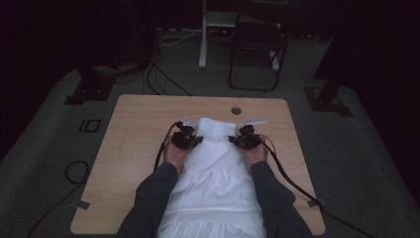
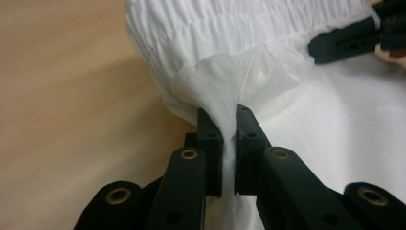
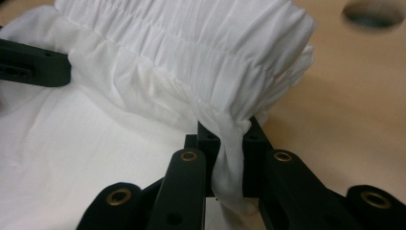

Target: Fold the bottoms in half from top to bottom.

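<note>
A white garment with a gathered elastic band at its far end lies along the middle of the wooden table. My left gripper pinches the left edge of the cloth just below the band. In the left gripper view, white cloth is squeezed between the jaws of my left gripper. My right gripper pinches the right edge of the garment. A twisted fold of the garment is clamped in my right gripper, seen in the right gripper view.
A round cable hole sits in the table beyond the garment. Two small white tags lie near the band. Cables trail from both grippers. A chair and stand legs are on the floor behind the table.
</note>
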